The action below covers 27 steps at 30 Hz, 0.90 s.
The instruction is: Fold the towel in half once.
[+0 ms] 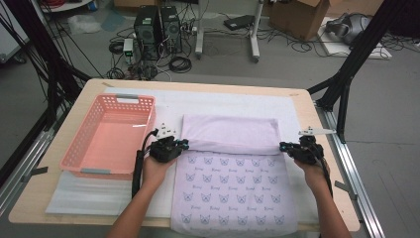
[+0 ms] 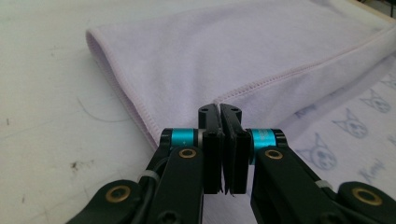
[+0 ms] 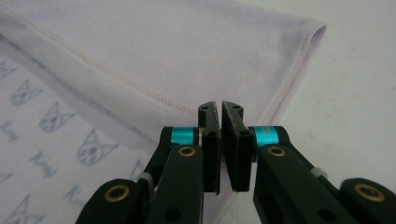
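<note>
A lilac cloth (image 1: 230,191) printed with small cat faces lies on the table, and its far part is folded back toward me as a plain flap (image 1: 230,134). My left gripper (image 1: 184,145) sits at the flap's near left corner. In the left gripper view this gripper (image 2: 219,108) has its jaws pressed together where the stitched hem (image 2: 280,74) runs into them. At the flap's near right corner is my right gripper (image 1: 282,147). It (image 3: 220,106) is likewise shut, with the hem (image 3: 116,77) ending between its pads.
A pink plastic basket (image 1: 119,97) stands empty at the left of the table. A white mat (image 1: 223,101) covers the wooden tabletop (image 1: 303,101) under the cloth. Beyond the table, computer towers (image 1: 158,27), cables and a cardboard box (image 1: 302,17) sit on the floor.
</note>
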{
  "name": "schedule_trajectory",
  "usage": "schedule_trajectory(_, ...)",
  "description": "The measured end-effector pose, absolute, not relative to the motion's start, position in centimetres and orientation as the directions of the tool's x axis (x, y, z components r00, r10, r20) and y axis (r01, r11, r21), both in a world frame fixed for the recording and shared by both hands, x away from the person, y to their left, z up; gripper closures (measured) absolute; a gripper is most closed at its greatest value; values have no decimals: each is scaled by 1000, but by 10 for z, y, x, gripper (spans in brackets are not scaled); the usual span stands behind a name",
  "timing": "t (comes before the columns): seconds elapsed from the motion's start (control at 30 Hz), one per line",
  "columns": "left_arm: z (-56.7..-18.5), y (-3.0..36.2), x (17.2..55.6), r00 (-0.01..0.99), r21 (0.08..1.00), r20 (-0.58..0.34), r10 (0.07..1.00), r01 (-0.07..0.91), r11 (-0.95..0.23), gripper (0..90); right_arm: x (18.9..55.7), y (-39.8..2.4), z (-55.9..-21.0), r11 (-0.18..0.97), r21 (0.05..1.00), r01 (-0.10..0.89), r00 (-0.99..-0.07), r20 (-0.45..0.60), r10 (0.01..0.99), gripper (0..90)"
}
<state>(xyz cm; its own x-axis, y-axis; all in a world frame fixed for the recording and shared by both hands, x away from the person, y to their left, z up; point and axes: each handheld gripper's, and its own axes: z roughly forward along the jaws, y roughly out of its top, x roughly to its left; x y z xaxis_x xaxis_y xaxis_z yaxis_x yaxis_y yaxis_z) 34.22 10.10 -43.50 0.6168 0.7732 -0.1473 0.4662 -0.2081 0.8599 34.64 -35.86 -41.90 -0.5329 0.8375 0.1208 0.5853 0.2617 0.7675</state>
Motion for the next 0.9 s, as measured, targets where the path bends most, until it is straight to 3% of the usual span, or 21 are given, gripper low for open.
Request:
schedule_trajectory(0.33,-438,105,305,657,871,-105,746,423,-250,867,290,-365,-432,239,807,540,-558,131,819,868)
schedule_trajectory(0.9,-436,112,256,690,885,-102,717,391,-251,865,236,-371,-427,262,812,522,-589,120,799,871)
